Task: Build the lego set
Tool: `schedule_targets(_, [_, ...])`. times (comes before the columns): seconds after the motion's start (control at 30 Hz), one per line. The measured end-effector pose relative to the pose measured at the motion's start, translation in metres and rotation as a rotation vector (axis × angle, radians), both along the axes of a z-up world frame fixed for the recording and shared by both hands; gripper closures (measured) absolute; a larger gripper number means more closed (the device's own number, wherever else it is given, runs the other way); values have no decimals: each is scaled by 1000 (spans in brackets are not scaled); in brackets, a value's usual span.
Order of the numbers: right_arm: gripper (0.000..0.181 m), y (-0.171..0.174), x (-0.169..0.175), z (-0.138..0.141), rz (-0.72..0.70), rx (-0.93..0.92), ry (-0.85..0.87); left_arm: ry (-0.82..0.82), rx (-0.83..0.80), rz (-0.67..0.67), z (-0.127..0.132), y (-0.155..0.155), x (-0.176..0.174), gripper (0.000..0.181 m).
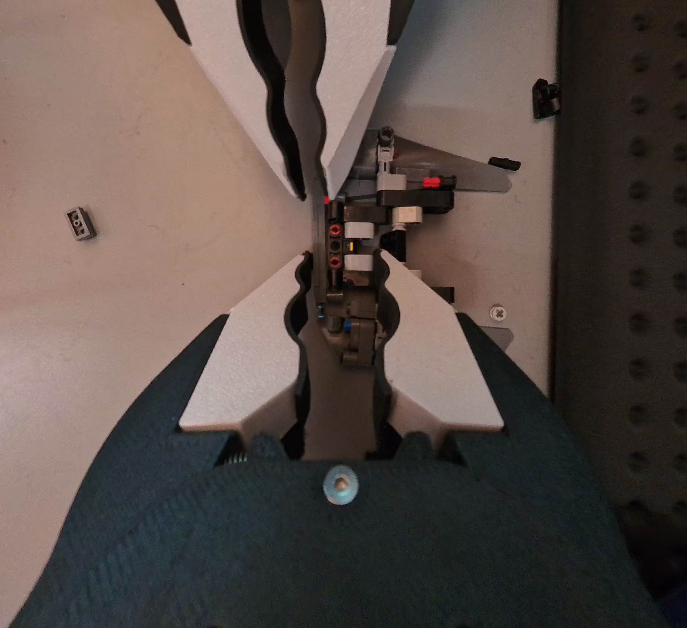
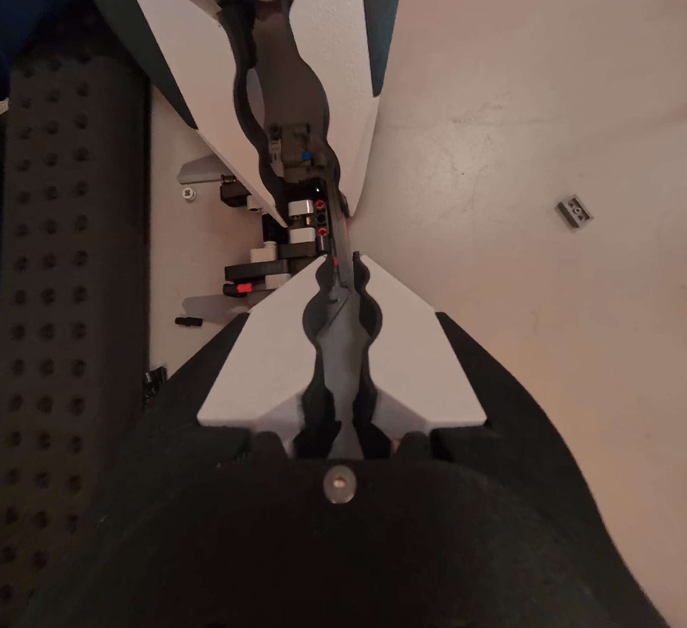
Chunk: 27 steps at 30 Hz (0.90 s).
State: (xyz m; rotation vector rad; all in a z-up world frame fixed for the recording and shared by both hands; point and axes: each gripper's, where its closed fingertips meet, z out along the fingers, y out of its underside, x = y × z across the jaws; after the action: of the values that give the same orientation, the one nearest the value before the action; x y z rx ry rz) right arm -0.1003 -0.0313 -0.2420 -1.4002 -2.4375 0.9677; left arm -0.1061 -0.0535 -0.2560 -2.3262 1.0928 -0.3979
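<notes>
Lego assembly point(image 1: 345, 268): angular black, grey beams, red pins

Lego assembly point(image 1: 357, 238) glossy plastic; table point(image 1: 130, 127) smooth matt; foam mat point(image 1: 632, 201) dimpled, rough.

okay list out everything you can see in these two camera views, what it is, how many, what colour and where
Lego assembly: one, mostly black and grey with red pins and small blue and yellow bits, centre of the table, held between both claws.
Loose grey brick: one, lying alone on the open table surface.
Loose black pins: at least two, near the mat edge.
Black connector piece: one, at the mat edge.
Screw head: one, silver, in the table beside the assembly.
Table: one, pale.
Studded mat: one, dark grey, along the table's edge.
Left claw: white fingers, dark teal body, around the assembly's grey end.
Right claw: white fingers, black body, pinching a thin dark strip of the assembly.
</notes>
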Motion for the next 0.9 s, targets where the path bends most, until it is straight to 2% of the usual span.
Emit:
schedule_targets(0.17, [169, -7, 7, -5, 8, -78, -72, 1, -2, 2, 0, 0, 0, 150])
schedule_targets(0.23, [173, -7, 6, -5, 0, -103, -78, 1, -2, 2, 0, 0, 0, 151])
schedule_targets(0.9, [175, -8, 4, -2, 37, 8, 4, -12, -6, 10, 1, -1, -1, 150])
